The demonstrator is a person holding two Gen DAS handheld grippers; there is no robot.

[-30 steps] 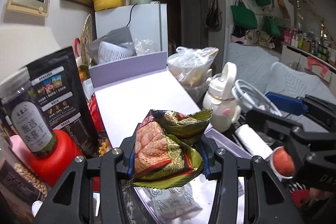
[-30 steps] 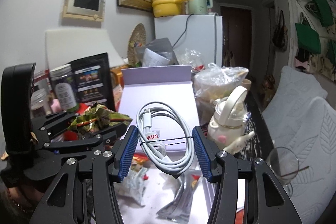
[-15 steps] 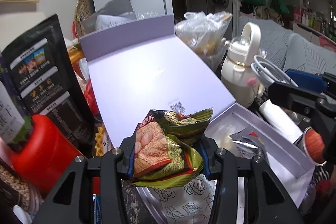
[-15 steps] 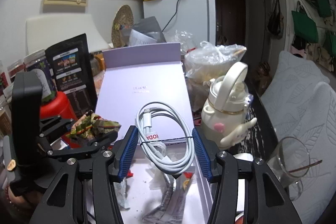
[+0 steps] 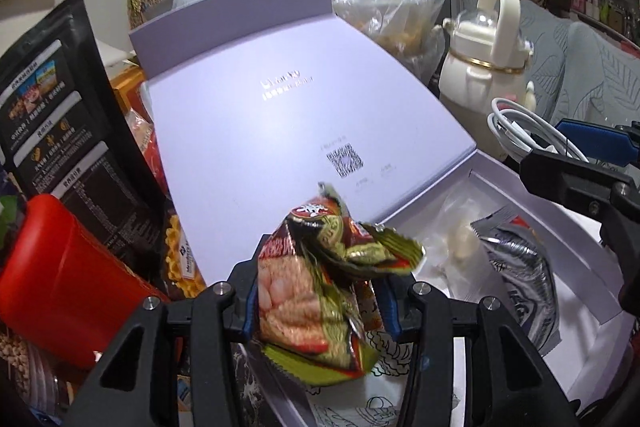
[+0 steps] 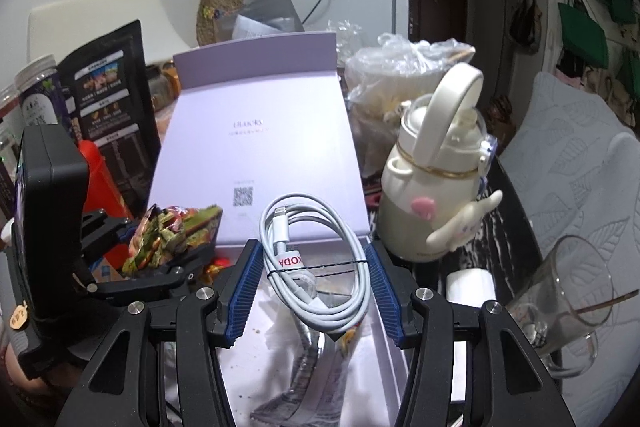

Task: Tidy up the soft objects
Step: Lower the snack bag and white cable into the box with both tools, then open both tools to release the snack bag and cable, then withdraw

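1. We see the left tool clenched on a crumpled snack packet w/ green, red & pink print; both blue pads press its sides, top corner sticking up past the fingers.
2. Packet sits above the near-left corner of the open lavender box, just in front of the fold where the lid lies back flat.
3. Right tool is grasping a coiled white cable, tied w/ a thin black twist tie & a white tag w/ red letters; ribbed blue pads bear on the coil's left & right edges.
4. Cable hangs over the box's tray, near its back edge. In the left wrist view the same cable shows at far right, by the right tool's dark frame.
5. Inside the tray: a silver foil sachet & a clear bag w/ pale lumps, lying side by side, touching.
6. Left of the box: a black stand-up pouch & a red lid on a jar.
7. Right of the box: a cream bottle w/ loop handle, a clear plastic bag behind it, & an empty glass tilted at far right, straw-like stick inside.
8. Desk surface is mostly hidden by clutter; can't tell what the box rests on.
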